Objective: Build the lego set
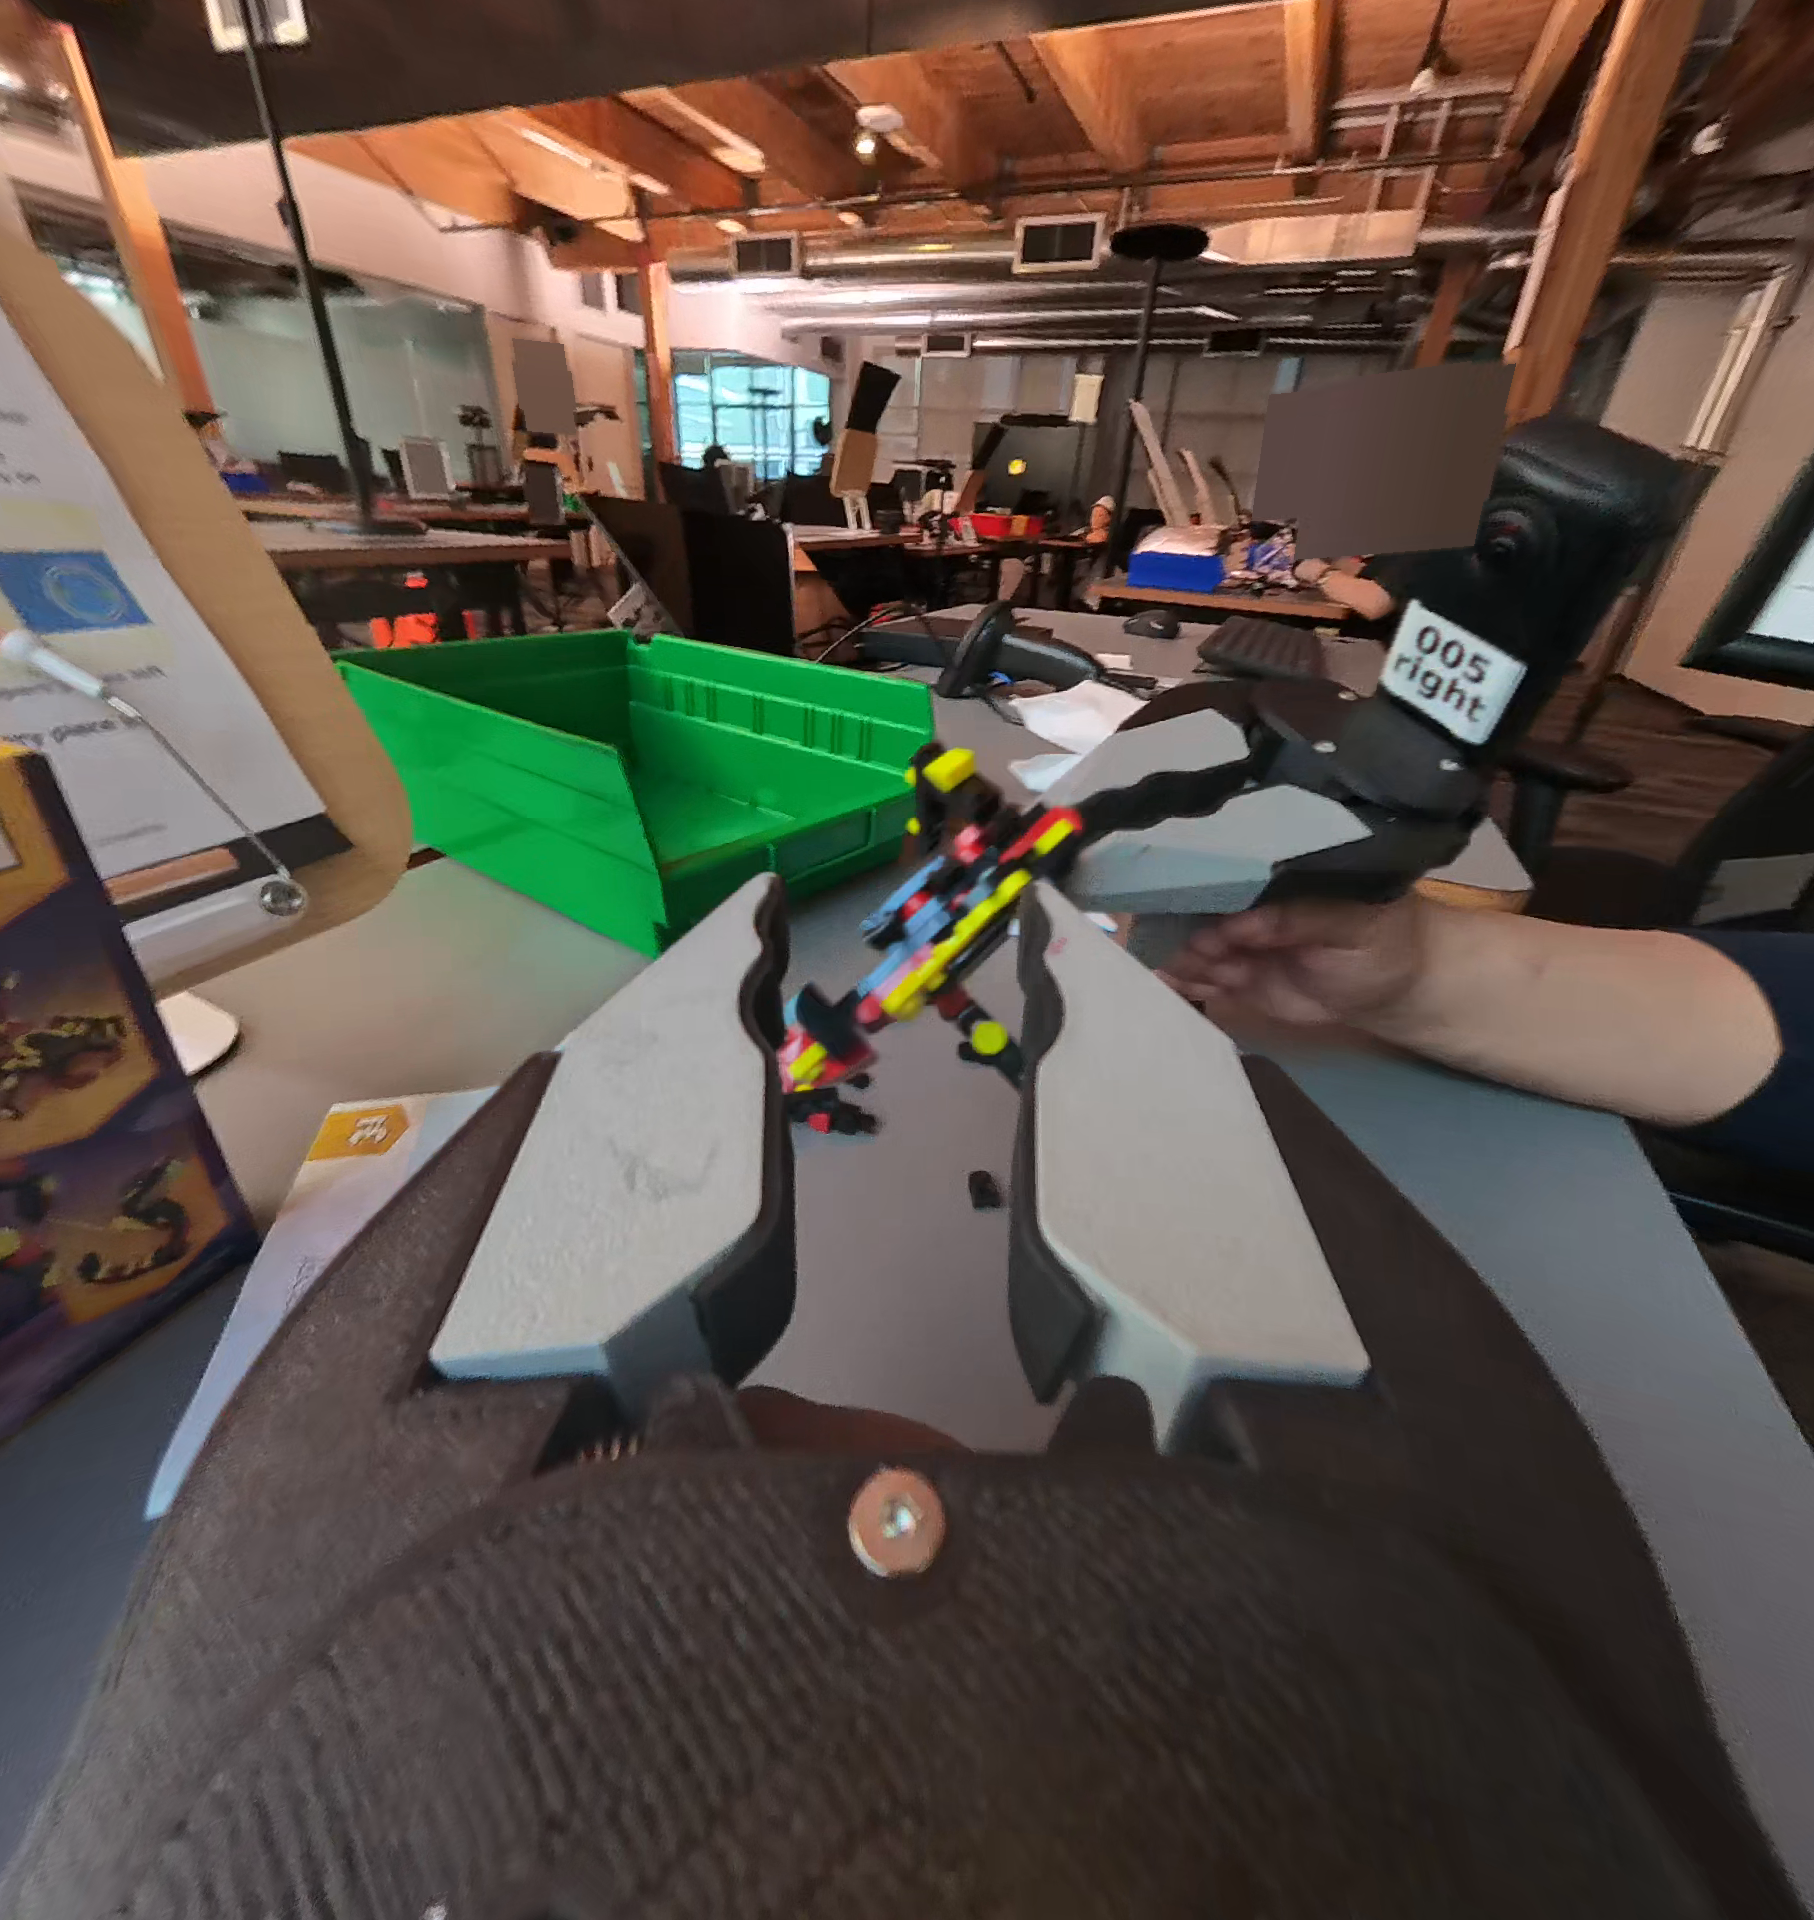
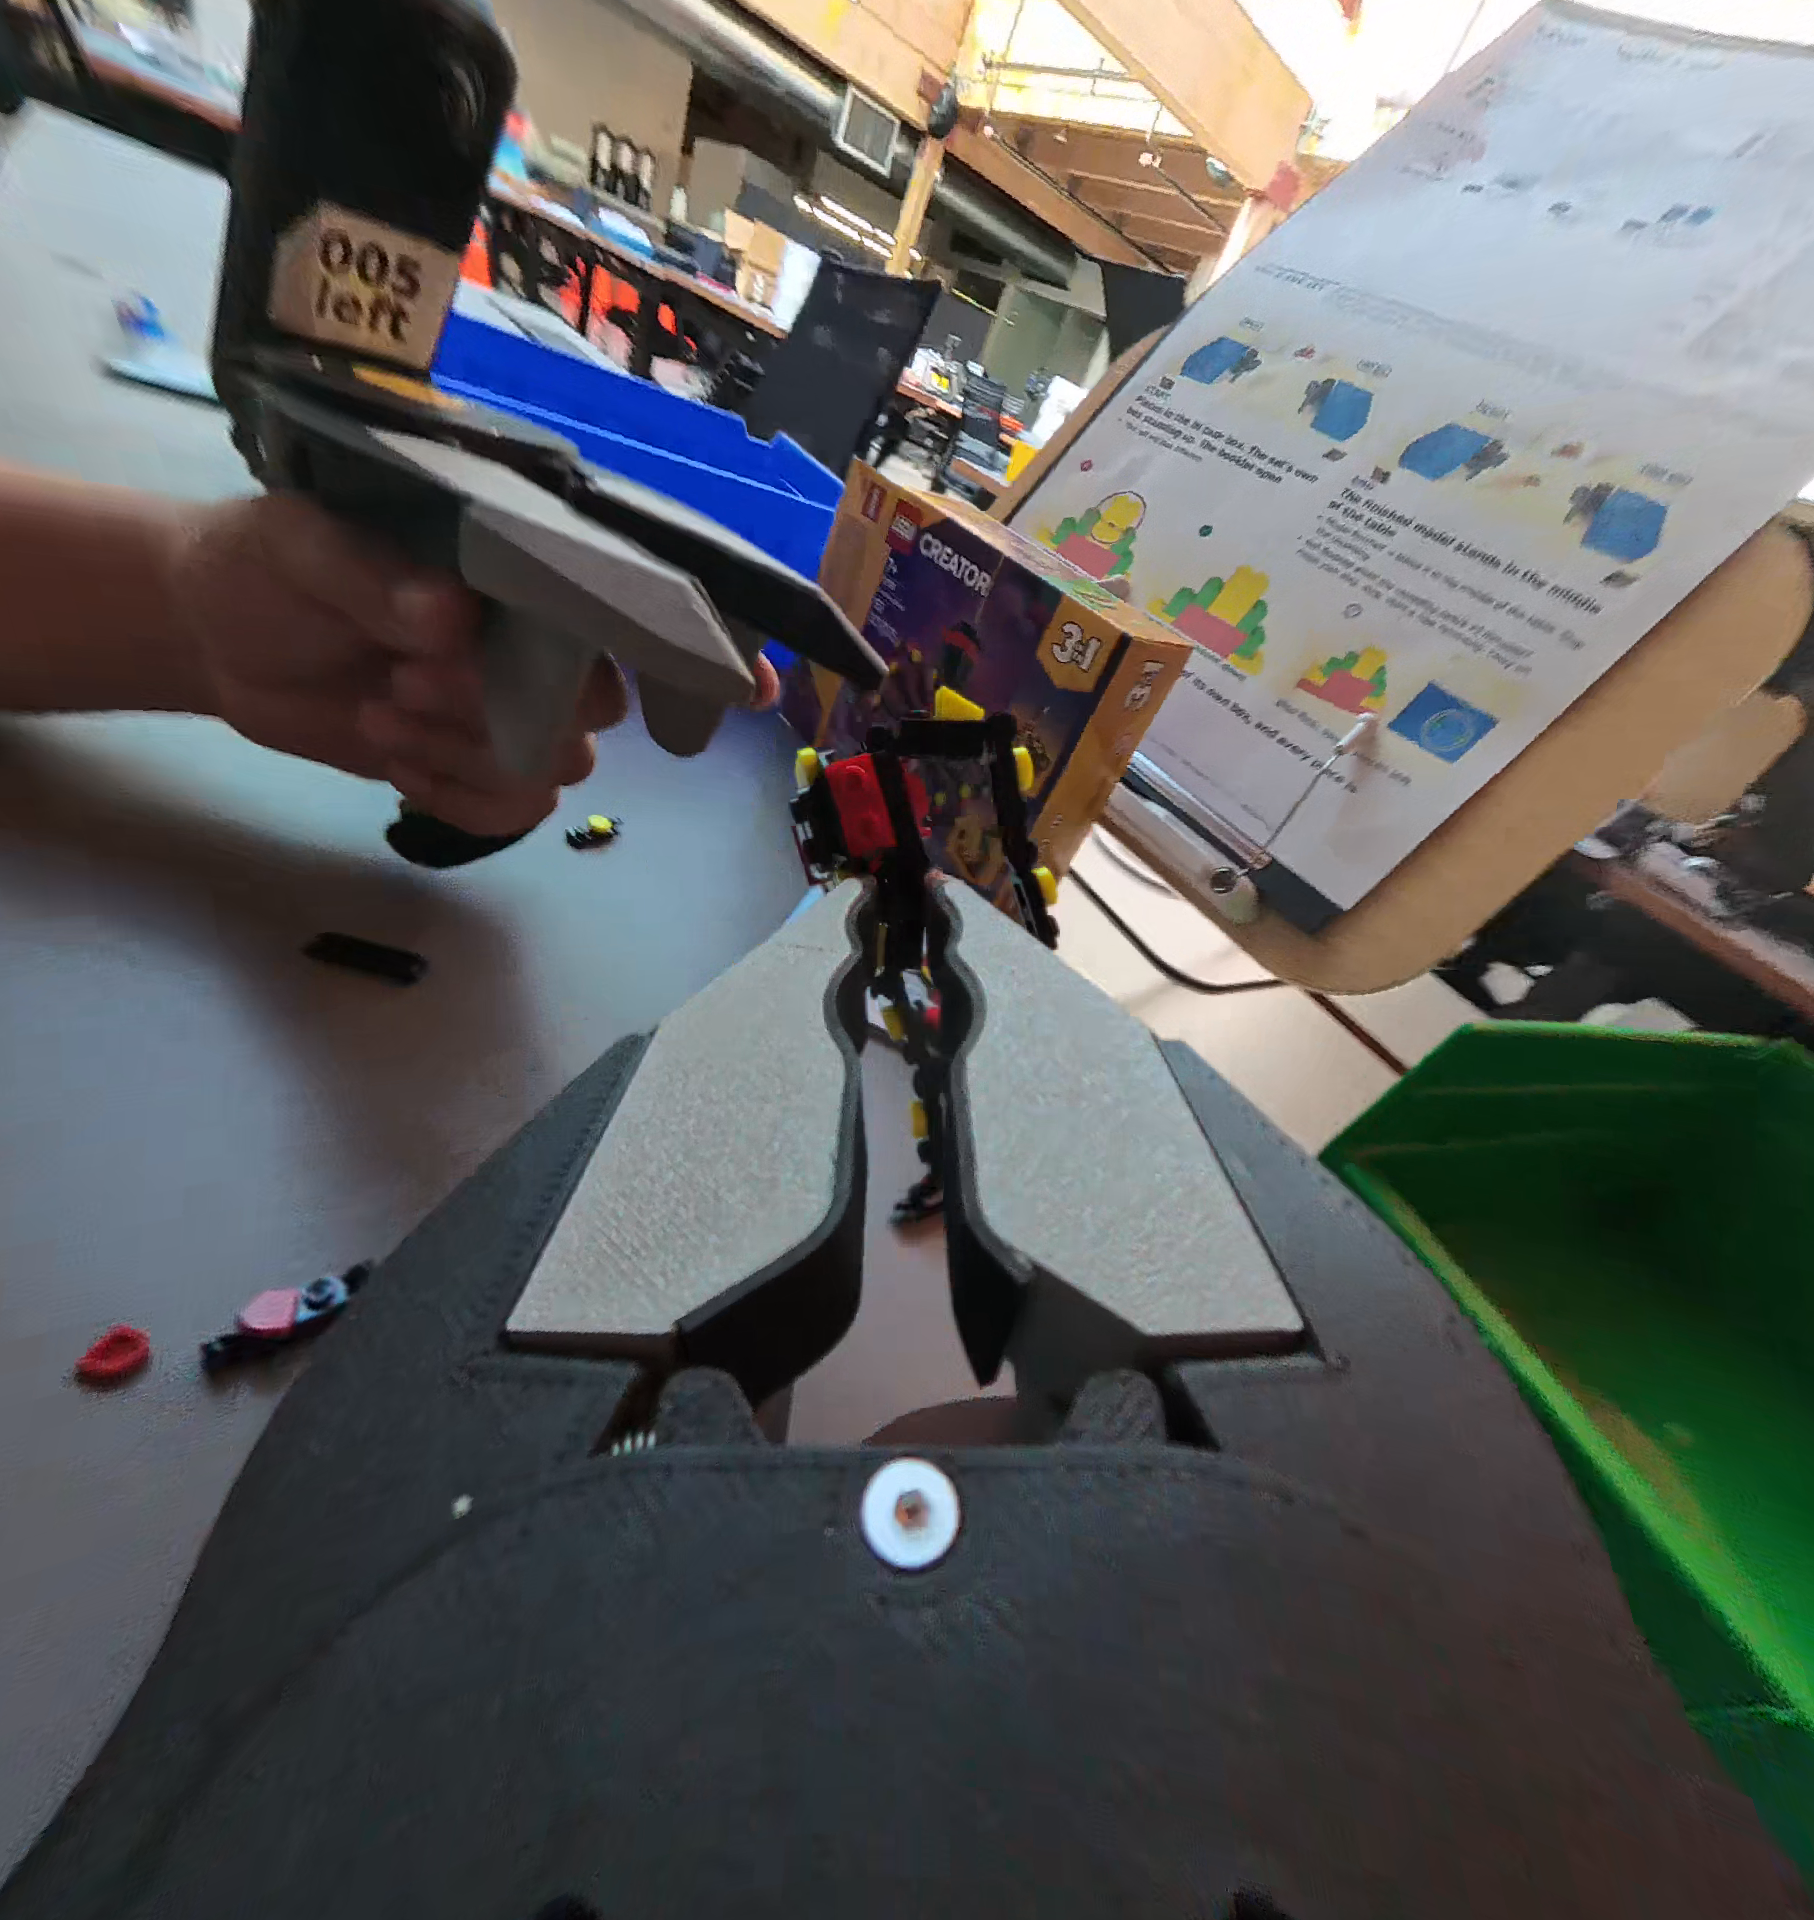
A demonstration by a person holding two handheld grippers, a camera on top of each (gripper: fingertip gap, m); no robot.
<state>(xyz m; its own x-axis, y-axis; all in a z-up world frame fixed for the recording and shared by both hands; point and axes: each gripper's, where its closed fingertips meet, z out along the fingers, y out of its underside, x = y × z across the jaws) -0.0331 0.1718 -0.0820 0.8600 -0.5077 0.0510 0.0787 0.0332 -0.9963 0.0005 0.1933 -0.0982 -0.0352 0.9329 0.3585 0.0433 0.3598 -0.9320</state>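
Red, yellow and black brick model (image 1: 944, 914) hangs clamped in the right gripper (image 2: 898, 914); left gripper (image 1: 898, 935) gapes around it, untouching. Green bin (image 1: 612, 769) looks bare.

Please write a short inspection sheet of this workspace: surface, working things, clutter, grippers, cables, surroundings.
Surface: grey table.
Working things: brick model, black, red and yellow; green bin; toy box.
Clutter: loose brick pieces.
Grippers: right gripper jaws shut on the model; left gripper jaws open around its lower end.
Cables: dark cable beside the instruction board.
Surroundings: open office, desks.
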